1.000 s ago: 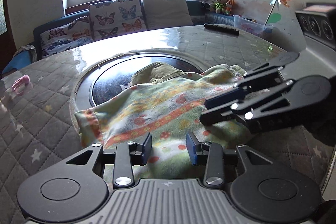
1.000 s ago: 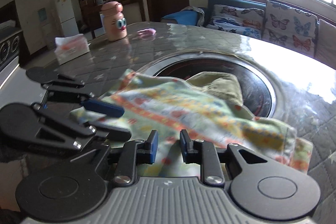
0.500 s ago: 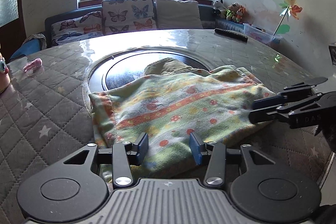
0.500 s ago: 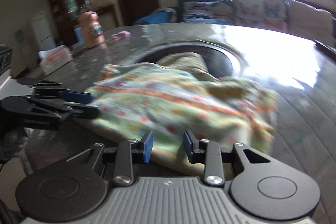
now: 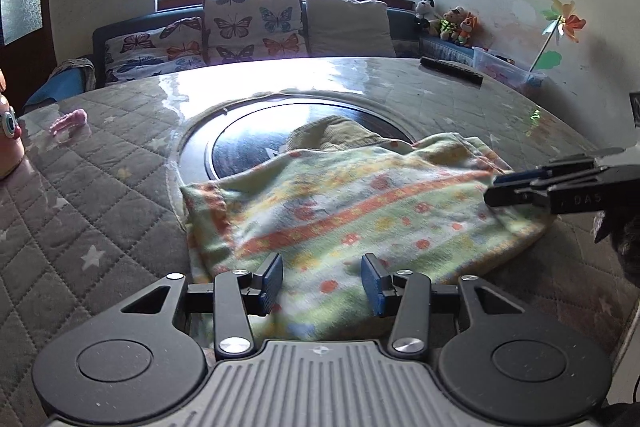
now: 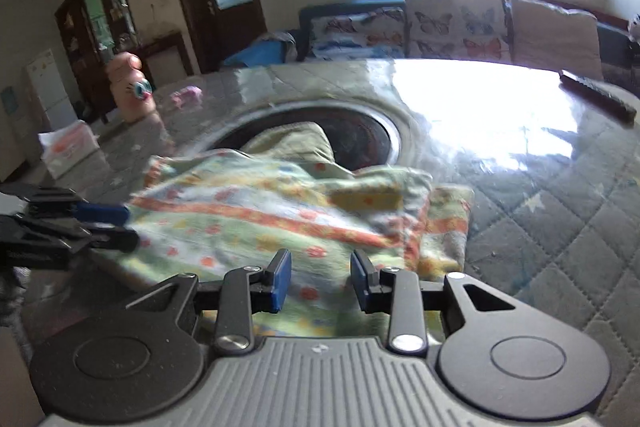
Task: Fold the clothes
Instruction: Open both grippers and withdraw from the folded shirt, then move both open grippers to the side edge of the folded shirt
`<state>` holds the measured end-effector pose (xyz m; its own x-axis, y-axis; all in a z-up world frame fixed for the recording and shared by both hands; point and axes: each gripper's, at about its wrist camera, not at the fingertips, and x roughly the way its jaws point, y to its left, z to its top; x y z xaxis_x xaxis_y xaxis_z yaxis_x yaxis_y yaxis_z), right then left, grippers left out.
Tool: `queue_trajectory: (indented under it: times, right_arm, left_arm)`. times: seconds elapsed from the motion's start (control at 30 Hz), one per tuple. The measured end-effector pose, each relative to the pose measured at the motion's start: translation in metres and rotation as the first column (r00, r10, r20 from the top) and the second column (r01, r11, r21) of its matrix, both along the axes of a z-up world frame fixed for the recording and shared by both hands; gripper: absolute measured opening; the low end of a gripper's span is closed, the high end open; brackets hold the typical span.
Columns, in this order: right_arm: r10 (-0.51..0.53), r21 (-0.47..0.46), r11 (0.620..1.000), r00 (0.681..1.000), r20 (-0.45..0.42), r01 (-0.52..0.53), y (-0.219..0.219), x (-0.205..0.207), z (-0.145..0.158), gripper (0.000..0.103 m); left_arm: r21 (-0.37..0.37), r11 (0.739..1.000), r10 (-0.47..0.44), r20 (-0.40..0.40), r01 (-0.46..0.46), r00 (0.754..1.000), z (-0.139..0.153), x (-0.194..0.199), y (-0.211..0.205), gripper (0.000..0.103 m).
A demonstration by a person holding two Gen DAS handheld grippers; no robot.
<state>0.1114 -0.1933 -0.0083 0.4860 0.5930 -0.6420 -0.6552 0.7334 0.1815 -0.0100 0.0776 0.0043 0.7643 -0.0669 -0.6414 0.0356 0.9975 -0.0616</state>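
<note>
A folded garment (image 5: 360,211) with green, yellow and orange floral stripes lies on the quilted round table (image 5: 100,227), partly over the dark round centre plate (image 5: 256,143). An olive-green part (image 5: 332,135) sticks out at its far side. My left gripper (image 5: 322,283) is open just above the garment's near edge, nothing between its blue pads. My right gripper (image 6: 320,281) is open too, over the garment's (image 6: 280,215) right side. In the left wrist view the right gripper (image 5: 496,189) hovers at the garment's right edge. The left gripper (image 6: 124,227) shows at the left in the right wrist view.
A pink figurine (image 6: 134,91), a small pink item (image 5: 68,119) and a tissue box (image 6: 68,147) stand on the table's left. A black remote (image 5: 452,69) lies far right. Behind are a sofa with butterfly cushions (image 5: 252,27), plush toys (image 5: 452,23) and a pinwheel (image 5: 560,23).
Both grippers have drawn back from over the garment to its edges and apart from each other. Both have opened a little wider. The garment lies flatter and more spread.
</note>
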Motion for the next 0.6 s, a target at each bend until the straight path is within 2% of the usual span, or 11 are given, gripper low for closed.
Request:
queue_trajectory:
  times: [0.2,0.27,0.5,0.6]
  right_arm:
    - [-0.013,0.008,1.000,1.000,-0.014,0.013,-0.006,0.005,0.000,0.034]
    - [-0.011,0.009,1.000,1.000,-0.009,0.011,-0.005,0.007,0.002,0.038]
    - [-0.028,0.012,1.000,1.000,-0.009,0.028,0.005,0.027,0.003,0.038]
    - [-0.040,0.024,0.999,0.999,-0.019,0.041,0.005,0.036,0.004,0.038]
  left_arm:
    - [0.001,0.999,0.045,-0.017,-0.045,0.999,0.002,0.024,0.019,0.043]
    - [-0.012,0.999,0.053,-0.024,-0.053,0.998,0.000,0.032,0.025,0.041]
    - [0.002,0.995,0.102,-0.037,-0.102,0.994,-0.006,0.053,0.044,0.038]
    - [-0.016,0.993,0.118,-0.043,-0.118,0.992,-0.005,0.055,0.052,0.037]
